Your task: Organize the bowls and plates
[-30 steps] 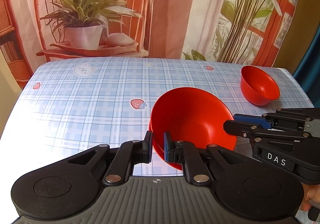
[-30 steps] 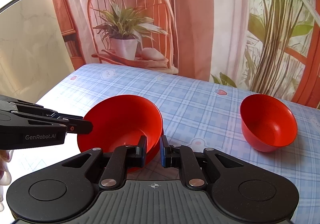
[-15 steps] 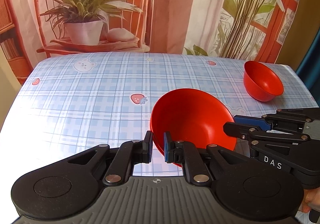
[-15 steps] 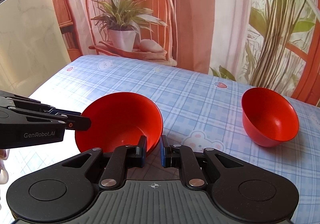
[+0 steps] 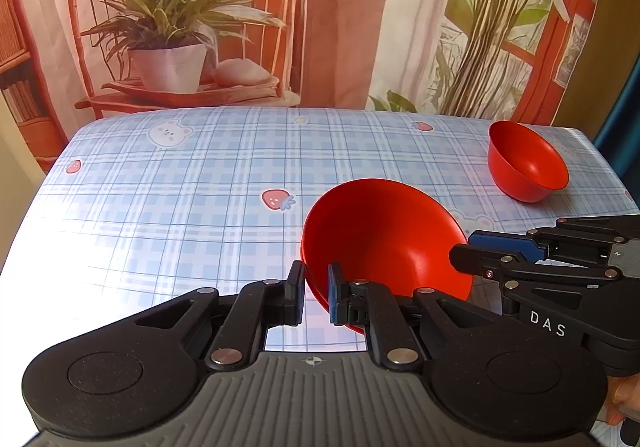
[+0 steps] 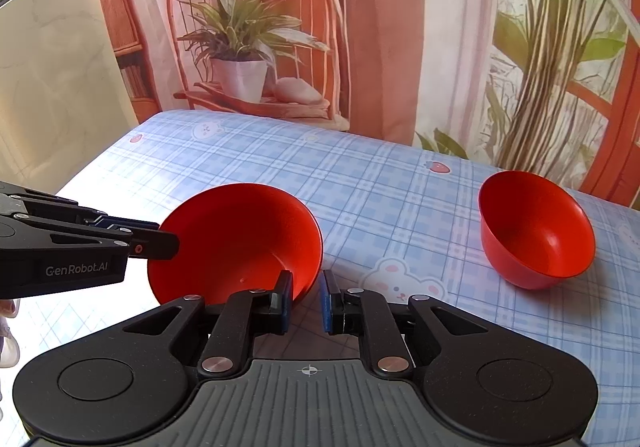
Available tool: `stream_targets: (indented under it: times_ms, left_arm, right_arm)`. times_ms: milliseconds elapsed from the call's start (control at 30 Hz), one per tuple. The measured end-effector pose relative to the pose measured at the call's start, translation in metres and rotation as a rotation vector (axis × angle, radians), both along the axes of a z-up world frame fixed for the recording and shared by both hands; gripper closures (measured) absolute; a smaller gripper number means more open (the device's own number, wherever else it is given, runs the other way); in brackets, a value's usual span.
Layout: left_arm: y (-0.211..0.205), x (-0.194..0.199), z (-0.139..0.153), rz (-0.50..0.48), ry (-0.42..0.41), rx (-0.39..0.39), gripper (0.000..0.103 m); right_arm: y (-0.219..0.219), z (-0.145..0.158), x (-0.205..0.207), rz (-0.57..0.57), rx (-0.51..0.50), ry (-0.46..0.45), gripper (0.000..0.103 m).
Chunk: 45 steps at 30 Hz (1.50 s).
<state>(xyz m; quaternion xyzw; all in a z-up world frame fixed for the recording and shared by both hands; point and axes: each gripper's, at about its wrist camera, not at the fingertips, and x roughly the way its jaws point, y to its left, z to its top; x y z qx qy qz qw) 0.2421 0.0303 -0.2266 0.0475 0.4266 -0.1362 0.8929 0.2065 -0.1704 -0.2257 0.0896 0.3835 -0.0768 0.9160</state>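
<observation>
A large red bowl [image 5: 384, 239] is held tilted above the checked tablecloth; it also shows in the right wrist view [image 6: 236, 239]. My left gripper [image 5: 314, 293] is shut on its near-left rim. My right gripper [image 6: 305, 301] is shut on its right rim, and reaches in from the right in the left wrist view [image 5: 464, 251]. The left gripper enters from the left in the right wrist view [image 6: 160, 237]. A second, smaller red bowl [image 5: 526, 167] sits tilted on the table at the far right, also seen in the right wrist view [image 6: 536, 231].
The table [image 5: 200, 183] has a blue plaid cloth with bears and strawberries. A printed backdrop [image 5: 320, 7] of a chair, potted plant and window hangs behind the far edge. The table's left edge [image 6: 92, 171] and right edge [image 5: 604, 163] are close.
The held bowl and both grippers have drifted slightly nearer and lower in view; the far bowl has shifted a little to the right in the left wrist view. Both grips are unchanged.
</observation>
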Motion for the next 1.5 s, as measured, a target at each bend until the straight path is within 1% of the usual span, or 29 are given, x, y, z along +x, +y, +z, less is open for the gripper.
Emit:
stream_targets:
  times_ms: [133,200,333,533,767,1167,1333,1500]
  left_arm:
    - [0.000,0.000,0.004,0.012,-0.011,0.008,0.089]
    - [0.001,0.000,0.006,0.020,-0.019,0.012,0.086]
    - [0.002,0.000,0.011,0.032,-0.032,0.016,0.086]
    - [-0.007,0.000,0.021,0.031,-0.054,0.023,0.086]
    - [-0.027,0.004,0.029,0.008,-0.072,0.023,0.086]
    - [-0.066,0.017,0.039,-0.030,-0.096,0.020,0.086]
    - [-0.085,0.023,0.044,-0.046,-0.113,0.001,0.086]
    - [-0.104,0.033,0.042,-0.063,-0.118,-0.026,0.086]
  right_arm:
    - [-0.002,0.002,-0.002,-0.002,0.001,-0.009,0.086]
    - [-0.003,0.004,-0.004,-0.002,-0.001,-0.013,0.086]
    - [-0.007,0.008,-0.007,-0.005,-0.011,-0.021,0.086]
    - [-0.026,0.016,-0.015,-0.029,-0.025,-0.038,0.086]
    - [-0.052,0.023,-0.028,-0.066,-0.041,-0.055,0.086]
    - [-0.102,0.023,-0.050,-0.137,-0.055,-0.066,0.086]
    - [-0.128,0.021,-0.059,-0.178,-0.056,-0.075,0.086]
    - [-0.152,0.018,-0.064,-0.217,-0.060,-0.068,0.086]
